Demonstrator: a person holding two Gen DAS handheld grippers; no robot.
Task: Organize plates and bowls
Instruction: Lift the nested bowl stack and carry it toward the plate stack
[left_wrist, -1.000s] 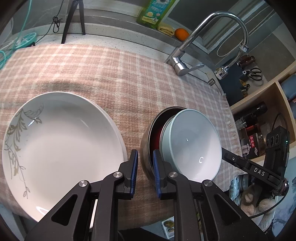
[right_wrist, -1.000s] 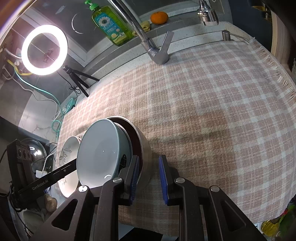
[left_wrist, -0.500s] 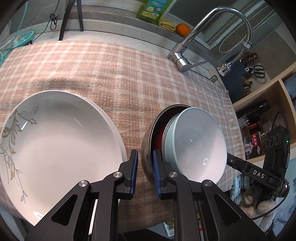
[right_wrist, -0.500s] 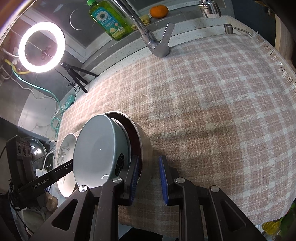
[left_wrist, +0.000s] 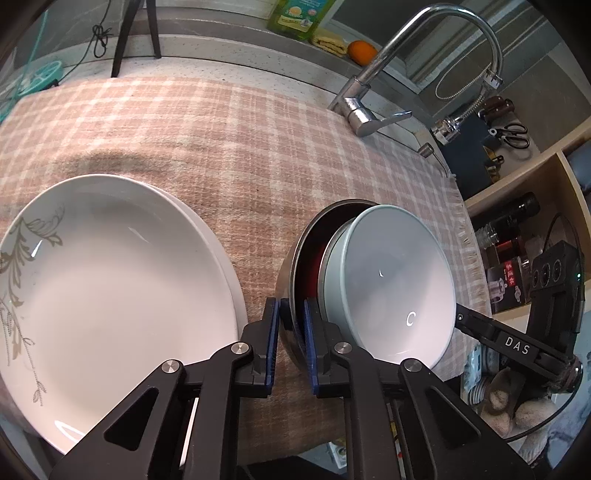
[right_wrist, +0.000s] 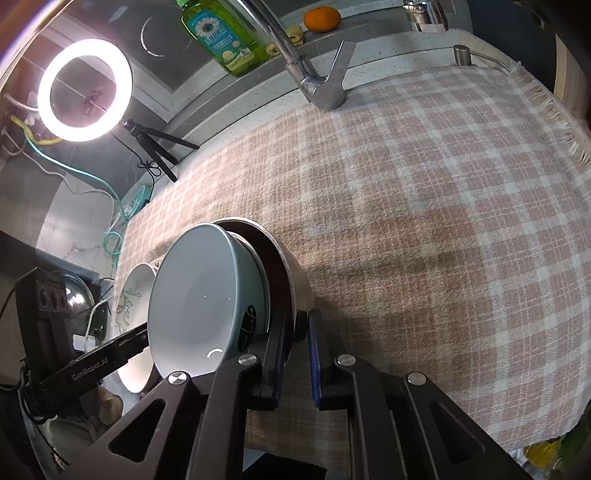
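Note:
A steel bowl (left_wrist: 289, 273) with a dark red inside stands on the checked cloth (left_wrist: 221, 147), and a pale blue bowl (left_wrist: 391, 280) sits tilted inside it. My left gripper (left_wrist: 290, 314) is closing on the steel bowl's left rim, which is pinched between its blue pads. In the right wrist view my right gripper (right_wrist: 297, 325) is closing on the opposite rim of the steel bowl (right_wrist: 291, 269), which is between its pads, beside the blue bowl (right_wrist: 199, 295). A stack of white plates (left_wrist: 110, 280) with a leaf pattern lies just left of the bowls.
A steel faucet (left_wrist: 369, 110) rises behind the cloth, with a green soap bottle (right_wrist: 221, 37) and an orange (right_wrist: 322, 18) on the ledge. A ring light (right_wrist: 85, 90) on a tripod stands far left. Shelves (left_wrist: 535, 206) with bottles are at the right. The cloth's front edge is near me.
The right gripper's jaws have narrowed onto the steel bowl's rim. The left jaws have tightened slightly. Both hands and the dishes have stayed in place.

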